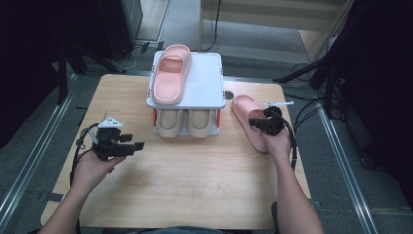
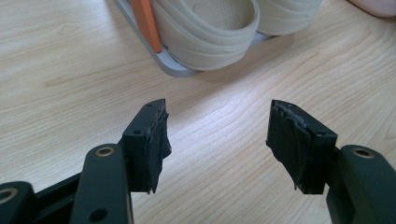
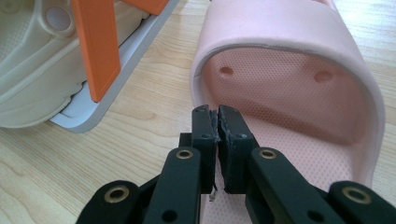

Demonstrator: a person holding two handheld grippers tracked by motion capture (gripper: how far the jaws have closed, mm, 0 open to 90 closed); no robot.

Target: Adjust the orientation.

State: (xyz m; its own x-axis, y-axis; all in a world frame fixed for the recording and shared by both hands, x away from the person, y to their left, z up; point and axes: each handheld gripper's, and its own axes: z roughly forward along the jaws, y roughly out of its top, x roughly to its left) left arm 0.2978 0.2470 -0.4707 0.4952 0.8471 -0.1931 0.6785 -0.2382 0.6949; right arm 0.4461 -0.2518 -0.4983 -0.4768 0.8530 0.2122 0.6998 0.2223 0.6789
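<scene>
On the bench point(image 1: 195, 185), a two-tier shoe rack point(image 1: 207, 80) serves as the reference point. One pink slipper point(image 1: 170, 73) lies on the rack's white top shelf; a beige pair point(image 1: 187, 122) sits on the lower tier between orange posts point(image 3: 95, 46). A second pink slipper point(image 1: 246, 117) lies flat on the bench just right of the rack, toe toward the far edge. The right tool point(image 3: 218, 119) is at this slipper's heel side wall, jaws drawn together on the thin edge of that wall; the grip appears to be on the slipper itself. The left tool point(image 2: 217, 140) hovers left of the rack, jaws wide apart and empty. Judged from appearance, the slipper is moulded foam: light, soft, pliable, matte, with a dimpled footbed and a broad smooth strap bearing vent holes. A rim grip may flex or slip under load; the strap offers a firmer hold.
</scene>
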